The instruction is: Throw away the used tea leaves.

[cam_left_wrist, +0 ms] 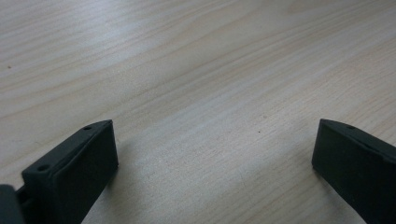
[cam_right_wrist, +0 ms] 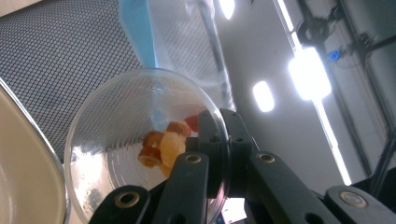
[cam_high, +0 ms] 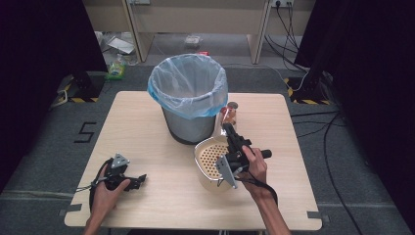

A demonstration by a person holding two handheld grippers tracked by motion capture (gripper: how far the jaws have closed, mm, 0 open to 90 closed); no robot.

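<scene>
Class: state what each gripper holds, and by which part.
Right gripper: clear cup of food pieces, pinched by its rim. Left gripper: open, nothing held.

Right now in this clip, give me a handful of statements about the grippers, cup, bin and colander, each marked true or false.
1. The right gripper is shut on the rim of a clear plastic cup. True.
2. The cup is empty. False: orange and red food pieces lie inside it.
3. The left gripper is open over bare wooden table. True.
4. The waste bin has no liner. False: a pale blue bag lines it.
5. The cream colander sits on the table near the bin. True.
6. The left gripper holds the colander. False: it holds nothing.
</scene>
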